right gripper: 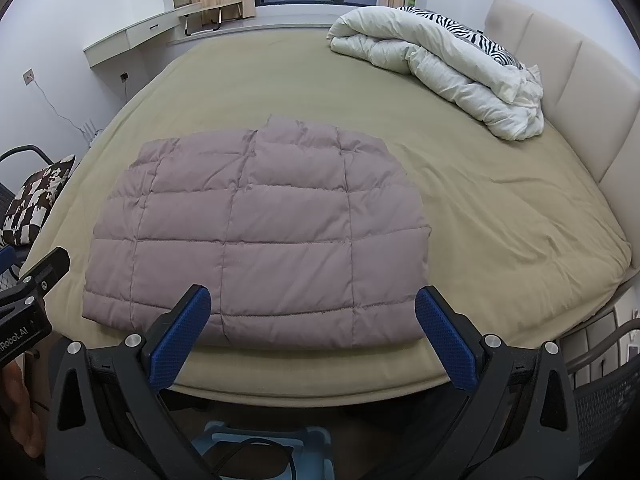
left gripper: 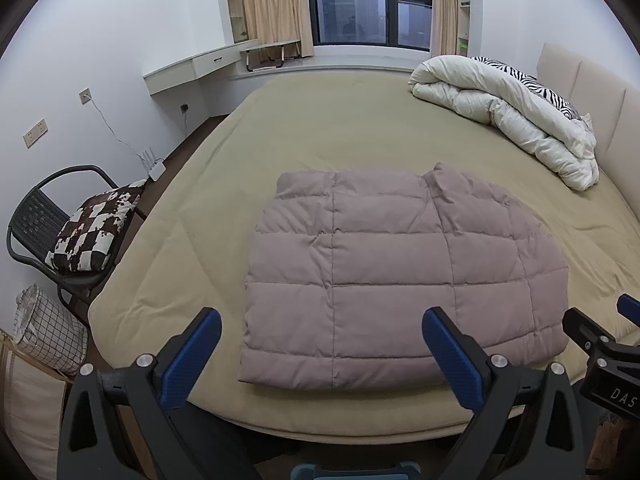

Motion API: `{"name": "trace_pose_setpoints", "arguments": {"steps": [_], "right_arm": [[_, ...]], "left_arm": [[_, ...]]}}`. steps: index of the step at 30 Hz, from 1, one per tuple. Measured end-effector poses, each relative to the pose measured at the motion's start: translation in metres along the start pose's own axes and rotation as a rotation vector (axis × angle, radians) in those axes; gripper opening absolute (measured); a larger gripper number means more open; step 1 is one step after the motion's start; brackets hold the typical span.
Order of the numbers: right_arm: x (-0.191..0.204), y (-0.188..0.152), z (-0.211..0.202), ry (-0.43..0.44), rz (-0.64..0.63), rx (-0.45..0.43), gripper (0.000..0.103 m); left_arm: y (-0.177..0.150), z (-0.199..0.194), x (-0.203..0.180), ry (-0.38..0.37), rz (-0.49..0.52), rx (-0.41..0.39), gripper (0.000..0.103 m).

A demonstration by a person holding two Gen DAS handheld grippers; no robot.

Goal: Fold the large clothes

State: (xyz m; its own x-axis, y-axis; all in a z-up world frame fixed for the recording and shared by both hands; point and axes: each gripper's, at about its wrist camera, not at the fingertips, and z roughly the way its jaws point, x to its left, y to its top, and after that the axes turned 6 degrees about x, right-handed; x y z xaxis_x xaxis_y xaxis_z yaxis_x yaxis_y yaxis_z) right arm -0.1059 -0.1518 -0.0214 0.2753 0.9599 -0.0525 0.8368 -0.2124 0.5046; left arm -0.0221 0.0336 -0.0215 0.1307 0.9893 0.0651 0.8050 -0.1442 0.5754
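Observation:
A mauve quilted down jacket point(left gripper: 396, 272) point(right gripper: 260, 232) lies folded into a rough rectangle on the tan bed cover point(left gripper: 320, 132) point(right gripper: 500, 208), close to the bed's near edge. My left gripper point(left gripper: 322, 334) hovers open just short of the jacket's near hem, blue pads wide apart, holding nothing. My right gripper point(right gripper: 312, 312) is open too, at the jacket's near right corner, not touching it. Each gripper shows in the other's view: the right one point(left gripper: 600, 344) at the far right edge, the left one point(right gripper: 28, 292) at the far left edge.
A rumpled white duvet point(left gripper: 516, 108) point(right gripper: 444, 68) with a zebra-print pillow lies by the padded headboard point(right gripper: 568, 92). A black chair point(left gripper: 48, 224) with a patterned cushion and a checked basket point(left gripper: 48, 332) stand left of the bed. A mesh chair point(right gripper: 608, 392) sits at the right.

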Motion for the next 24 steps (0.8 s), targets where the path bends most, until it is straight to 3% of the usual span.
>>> {"name": "trace_pose_setpoints", "arguments": {"steps": [24], "right_arm": [[-0.0017,-0.0022,0.0009,-0.001,0.002,0.002,0.103]], "left_arm": [[-0.0032,0.0022,-0.0009,0.007,-0.025,0.028,0.102]]}}
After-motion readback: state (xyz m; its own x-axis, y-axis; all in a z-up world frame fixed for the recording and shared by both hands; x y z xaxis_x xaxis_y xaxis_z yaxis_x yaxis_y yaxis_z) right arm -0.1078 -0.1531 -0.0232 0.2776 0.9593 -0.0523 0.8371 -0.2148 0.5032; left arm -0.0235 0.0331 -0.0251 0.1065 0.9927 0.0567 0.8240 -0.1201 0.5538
